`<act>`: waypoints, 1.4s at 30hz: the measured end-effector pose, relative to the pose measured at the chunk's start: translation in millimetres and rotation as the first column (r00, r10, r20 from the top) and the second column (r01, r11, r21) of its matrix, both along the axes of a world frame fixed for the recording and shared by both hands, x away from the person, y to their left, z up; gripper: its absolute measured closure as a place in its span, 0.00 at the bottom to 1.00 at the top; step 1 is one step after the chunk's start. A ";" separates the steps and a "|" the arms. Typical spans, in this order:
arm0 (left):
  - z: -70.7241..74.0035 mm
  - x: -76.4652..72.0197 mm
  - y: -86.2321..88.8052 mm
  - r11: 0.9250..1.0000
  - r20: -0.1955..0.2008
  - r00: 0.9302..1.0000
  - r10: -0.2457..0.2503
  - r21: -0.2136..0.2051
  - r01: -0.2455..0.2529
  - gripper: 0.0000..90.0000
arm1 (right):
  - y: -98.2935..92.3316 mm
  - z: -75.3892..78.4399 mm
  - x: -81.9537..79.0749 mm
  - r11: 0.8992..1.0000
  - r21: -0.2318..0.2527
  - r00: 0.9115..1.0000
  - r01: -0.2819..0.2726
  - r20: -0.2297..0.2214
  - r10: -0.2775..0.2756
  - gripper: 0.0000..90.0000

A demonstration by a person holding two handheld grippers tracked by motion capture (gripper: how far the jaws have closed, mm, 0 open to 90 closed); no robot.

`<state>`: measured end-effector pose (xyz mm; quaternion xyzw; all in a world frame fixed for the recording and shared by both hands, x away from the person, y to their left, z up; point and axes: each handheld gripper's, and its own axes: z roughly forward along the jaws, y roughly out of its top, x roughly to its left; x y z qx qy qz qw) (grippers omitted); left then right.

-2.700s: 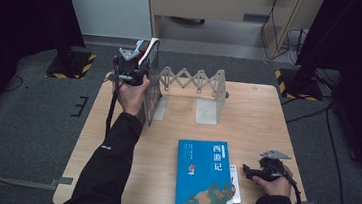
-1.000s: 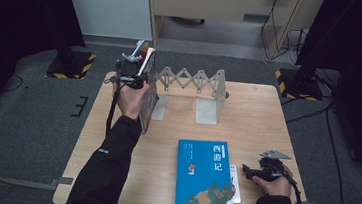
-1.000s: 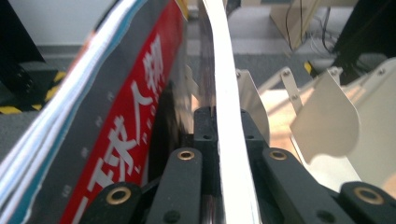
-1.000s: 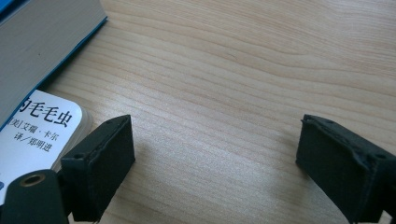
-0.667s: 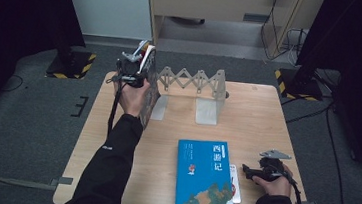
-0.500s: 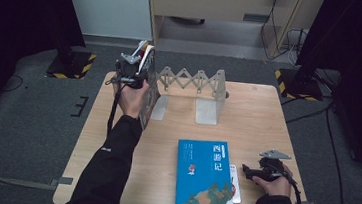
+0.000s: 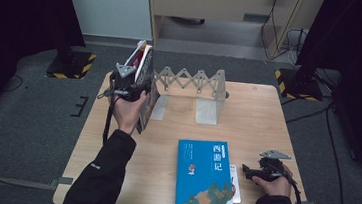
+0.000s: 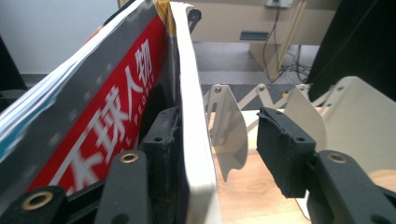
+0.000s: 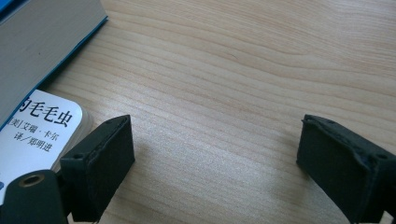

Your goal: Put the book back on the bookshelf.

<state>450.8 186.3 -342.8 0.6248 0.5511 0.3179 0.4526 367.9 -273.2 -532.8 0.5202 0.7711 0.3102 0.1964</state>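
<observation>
A white-paged book (image 8: 194, 116) and a red-and-grey magazine (image 8: 107, 126) stand leaning at the left end of a metal accordion book rack (image 7: 191, 80). My left gripper (image 7: 140, 85) is at these standing books (image 7: 145, 73). Its jaws have just been opening: the white book is between them, and the right pad (image 8: 280, 149) stands clear of it. My right gripper (image 7: 245, 169) rests open near the table's front right. Nothing lies between its fingertips (image 9: 100, 168), only bare wood. A blue book (image 7: 204, 177) lies flat beside it, over a small white book (image 9: 39, 126).
Grey rack plates (image 7: 208, 104) stand upright at the back of the wooden table (image 7: 252, 119). A cable trails from each gripper. Dark floor and black stands with striped feet (image 7: 297, 78) surround the table.
The left gripper's jaws have opened off the standing book, and the left hand has drawn slightly back toward the near side. The right hand has kept still.
</observation>
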 end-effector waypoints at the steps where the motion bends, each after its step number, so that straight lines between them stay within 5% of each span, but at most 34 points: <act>1: -0.1 -3.8 1.6 1.000 0.003 1.000 -0.010 -0.007 0.010 0.52 | 0.0 0.0 0.0 1.000 -0.001 1.000 0.000 0.000 0.000 0.12; 11: -9.0 -35.7 23.0 0.995 0.045 0.997 -0.065 -0.078 0.068 0.47 | 0.3 -0.2 0.0 1.000 -0.003 1.000 0.001 0.001 -0.001 0.12; 21: -27.5 -58.0 34.9 0.988 0.056 0.992 -0.115 -0.095 0.120 0.46 | 0.0 -0.3 -0.2 1.000 -0.009 1.000 -0.006 0.001 0.006 0.13; 33: -67.8 -83.2 33.9 0.968 0.000 0.975 -0.222 -0.115 0.221 0.42 | -0.6 2.7 -1.4 1.000 -0.001 1.000 0.009 -0.011 -0.009 0.19; 34: -73.6 -82.9 31.4 0.962 -0.039 0.968 -0.249 -0.128 0.242 0.42 | -0.5 3.2 -1.5 1.000 0.002 1.000 0.009 -0.010 -0.009 0.19; 42: -92.6 -83.7 19.2 0.949 -0.084 0.951 -0.298 -0.131 0.286 0.39 | 3.0 10.2 -3.2 1.000 0.031 1.000 -0.001 0.009 0.001 0.23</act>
